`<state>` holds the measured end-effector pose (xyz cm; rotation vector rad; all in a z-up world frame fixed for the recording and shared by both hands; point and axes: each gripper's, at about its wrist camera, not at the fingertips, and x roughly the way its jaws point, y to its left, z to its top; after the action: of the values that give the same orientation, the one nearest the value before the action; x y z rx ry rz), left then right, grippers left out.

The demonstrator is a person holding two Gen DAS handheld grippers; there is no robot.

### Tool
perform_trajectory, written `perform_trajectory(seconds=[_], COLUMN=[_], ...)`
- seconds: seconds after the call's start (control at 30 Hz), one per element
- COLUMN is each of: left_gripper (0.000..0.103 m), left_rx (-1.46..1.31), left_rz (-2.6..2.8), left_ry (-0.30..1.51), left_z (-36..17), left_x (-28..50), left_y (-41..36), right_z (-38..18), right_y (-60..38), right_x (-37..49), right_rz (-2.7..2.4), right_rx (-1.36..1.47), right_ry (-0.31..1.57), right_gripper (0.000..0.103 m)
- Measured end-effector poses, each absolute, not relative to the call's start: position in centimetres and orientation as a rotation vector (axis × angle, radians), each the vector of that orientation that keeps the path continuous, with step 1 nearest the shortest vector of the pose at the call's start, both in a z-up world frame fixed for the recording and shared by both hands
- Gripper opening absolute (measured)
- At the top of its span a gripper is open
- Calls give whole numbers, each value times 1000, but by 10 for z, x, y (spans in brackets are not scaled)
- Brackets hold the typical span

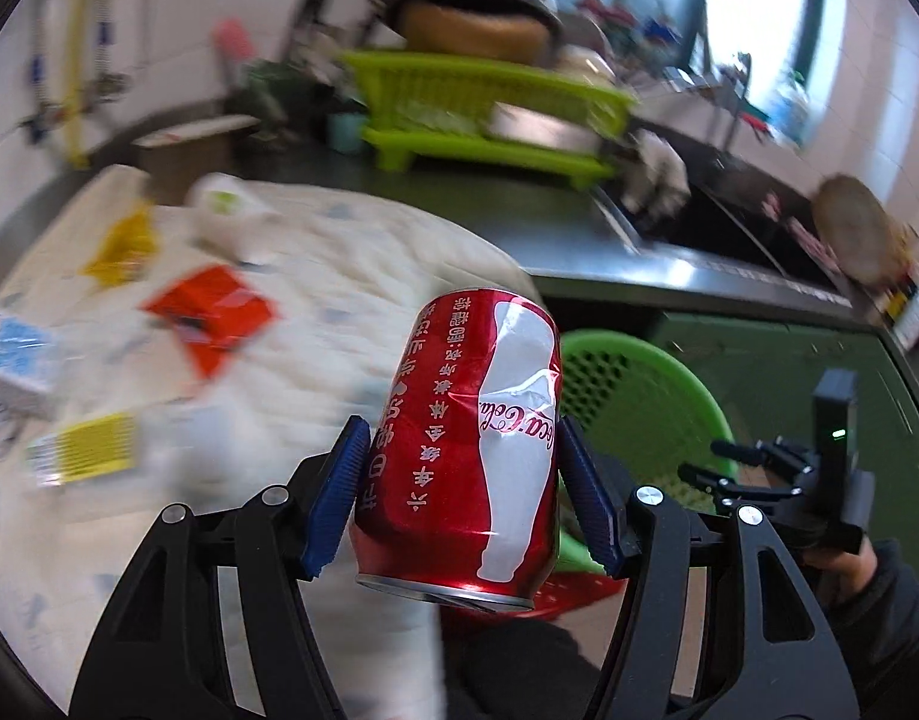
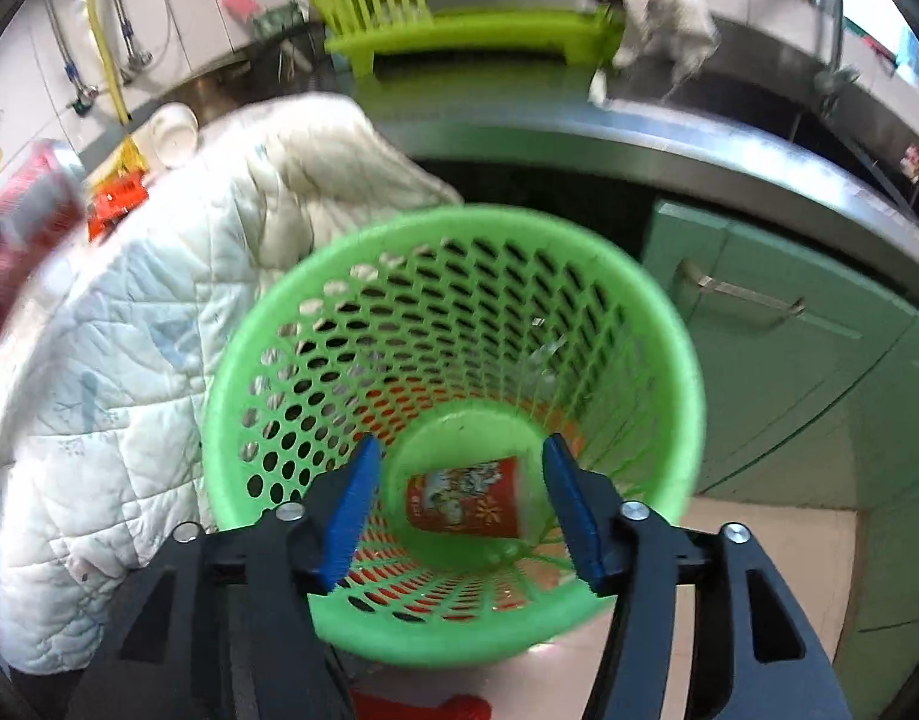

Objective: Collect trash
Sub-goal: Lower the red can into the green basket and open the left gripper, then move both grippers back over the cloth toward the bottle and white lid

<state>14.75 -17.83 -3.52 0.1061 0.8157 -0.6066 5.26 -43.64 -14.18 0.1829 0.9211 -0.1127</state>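
Observation:
My left gripper point(image 1: 459, 480) is shut on a dented red Coca-Cola can point(image 1: 465, 444) and holds it in the air near the edge of the white quilted cloth point(image 1: 315, 276), left of the green mesh trash basket point(image 1: 651, 396). My right gripper point(image 2: 459, 504) is open and empty above the basket's mouth point(image 2: 255, 372). A red paper cup point(image 2: 465, 498) lies on its side at the basket's bottom. The can also shows blurred at the left edge of the right wrist view point(image 2: 21, 228). The right gripper shows in the left wrist view point(image 1: 723, 468).
On the cloth lie a red wrapper point(image 1: 213, 312), a yellow wrapper point(image 1: 123, 246), a white cup point(image 1: 225, 210), a blue-white carton point(image 1: 15, 360) and a yellow-striped packet point(image 1: 87, 450). A lime dish rack point(image 1: 489, 114) and sink point(image 1: 729, 222) are on the steel counter; green cabinets point(image 2: 771, 336) stand below.

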Motion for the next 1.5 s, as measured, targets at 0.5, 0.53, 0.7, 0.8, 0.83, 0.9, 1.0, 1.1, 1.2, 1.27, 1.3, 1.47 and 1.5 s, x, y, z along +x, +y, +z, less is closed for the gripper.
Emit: perform_trajectory(seconds=[0.5, 0.53, 0.7, 0.8, 0.83, 0.9, 1.0, 1.1, 1.2, 1.27, 1.3, 1.47, 1.5], left_gripper=[63, 63, 65, 73, 73, 73, 73, 73, 73, 73, 73, 73, 73], left_rx=[258, 263, 270, 253, 248, 253, 228, 209, 191, 166, 157, 113, 107], left_rz=[-674, -670, -678, -688, -697, -693, -699, -689, -662, -628, -619, -523, -504], left_ry=[1043, 1055, 1081, 1088, 1076, 1070, 1049, 1012, 972, 950, 944, 896, 887], left_z=[-132, -137, -151, -152, -149, -146, -135, -118, -99, -86, -83, -59, -56], left_x=[162, 162, 162, 160, 158, 157, 153, 149, 147, 146, 147, 146, 145], left_y=[-304, -306, -314, -314, -313, -313, -306, -291, -270, -249, -242, -187, -175], right_z=[-100, -101, -105, -106, -105, -103, -99, -94, -89, -86, -84, -74, -72], right_y=[-446, -447, -451, -450, -450, -448, -443, -436, -425, -415, -410, -378, -372], right_x=[-1, 0, -3, -3, -3, -3, -2, 0, 4, 8, 11, 26, 29], right_rz=[-145, -145, -150, -148, -148, -148, -135, -115, -87, -64, -48, 37, 54], right_rx=[166, 169, 185, 186, 185, 183, 173, 159, 146, 130, 125, 83, 76], right_ry=[795, 798, 807, 808, 807, 804, 797, 784, 777, 772, 770, 757, 756], right_gripper=[74, 74, 74, 74, 74, 74, 74, 75, 76, 76, 77, 79, 79])
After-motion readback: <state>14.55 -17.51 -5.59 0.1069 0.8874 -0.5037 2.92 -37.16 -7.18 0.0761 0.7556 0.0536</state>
